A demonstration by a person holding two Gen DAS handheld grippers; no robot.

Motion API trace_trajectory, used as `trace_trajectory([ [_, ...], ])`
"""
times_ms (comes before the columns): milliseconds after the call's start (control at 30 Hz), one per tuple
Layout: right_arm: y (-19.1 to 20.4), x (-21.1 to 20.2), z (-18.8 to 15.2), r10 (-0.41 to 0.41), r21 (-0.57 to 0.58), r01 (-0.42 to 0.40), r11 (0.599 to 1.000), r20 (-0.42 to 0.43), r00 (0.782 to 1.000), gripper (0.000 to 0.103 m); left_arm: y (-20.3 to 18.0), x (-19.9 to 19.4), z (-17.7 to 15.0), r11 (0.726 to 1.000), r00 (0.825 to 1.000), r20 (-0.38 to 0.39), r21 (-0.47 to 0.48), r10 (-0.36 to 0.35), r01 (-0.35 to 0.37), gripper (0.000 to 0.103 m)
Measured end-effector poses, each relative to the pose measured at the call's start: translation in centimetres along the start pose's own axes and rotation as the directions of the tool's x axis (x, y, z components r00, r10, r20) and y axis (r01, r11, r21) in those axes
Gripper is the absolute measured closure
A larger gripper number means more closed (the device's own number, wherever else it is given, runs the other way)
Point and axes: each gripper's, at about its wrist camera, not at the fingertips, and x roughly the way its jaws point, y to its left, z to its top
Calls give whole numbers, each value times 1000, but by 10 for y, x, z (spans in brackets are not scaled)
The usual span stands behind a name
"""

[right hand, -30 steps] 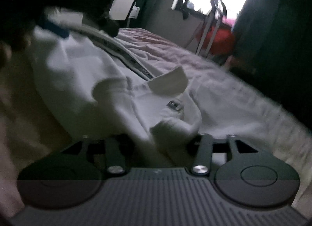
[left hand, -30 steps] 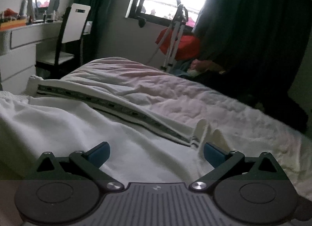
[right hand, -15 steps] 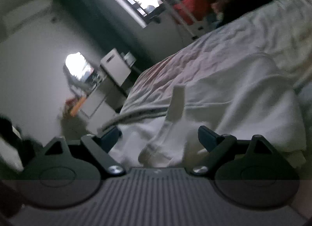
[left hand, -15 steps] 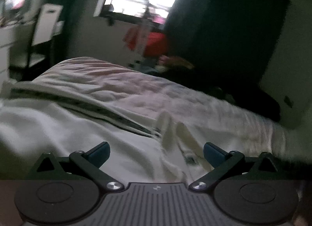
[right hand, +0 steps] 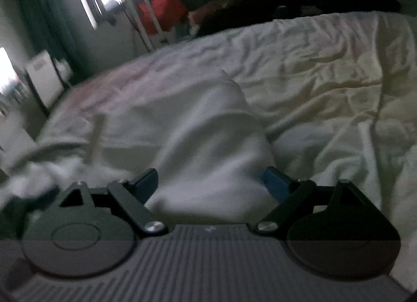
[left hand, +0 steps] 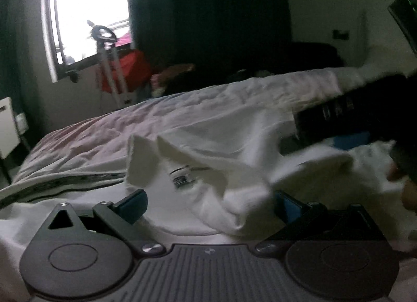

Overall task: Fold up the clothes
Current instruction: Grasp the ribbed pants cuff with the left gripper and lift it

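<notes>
White shirt (left hand: 208,161), crumpled, frame centre, on bed (right hand: 325,72); left gripper (left hand: 208,204) and right gripper (right hand: 209,180), fingers spread, pinching nothing.

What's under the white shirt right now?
The white shirt lies on the wrinkled bedsheet, which shows all around it. Whatever sits directly beneath the cloth is covered and can't be seen.

My right gripper (right hand: 209,184), which a second ago pinched the white garment (right hand: 208,130), now has its jaws spread with the cloth lying loose between them. My left gripper (left hand: 208,201) has swung rightward, bringing the collar label (left hand: 182,177) near.
</notes>
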Motion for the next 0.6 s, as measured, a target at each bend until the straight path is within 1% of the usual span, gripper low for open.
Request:
trace_trajectory([
  [67,1,10,-4,-50,-34,49,998,-26,998,13,0,2,-3,998,998,9,5,56,-56,1],
  [100,-2,12,-5,-48,-18,47,999,-37,998,13,6,0,-3,996,996,10,-9,88,-88,1],
  [167,-8,17,-6,-44,13,44,999,-58,997,13,17,-1,-2,990,992,-25,-49,128,-129,1],
  [267,-14,19,-6,-36,42,39,998,-67,997,13,34,-4,-1,985,987,-86,-98,135,-143,3],
  [367,-17,17,-7,-37,51,41,998,-65,997,13,47,-12,1,982,986,-105,-126,131,-144,3],
  [500,-16,14,-9,-51,38,53,998,-57,997,13,55,-18,4,981,981,-132,-110,144,-159,3],
  [600,-18,13,-8,-53,48,56,997,-57,997,13,58,-20,-1,980,977,-170,-128,127,-150,3],
])
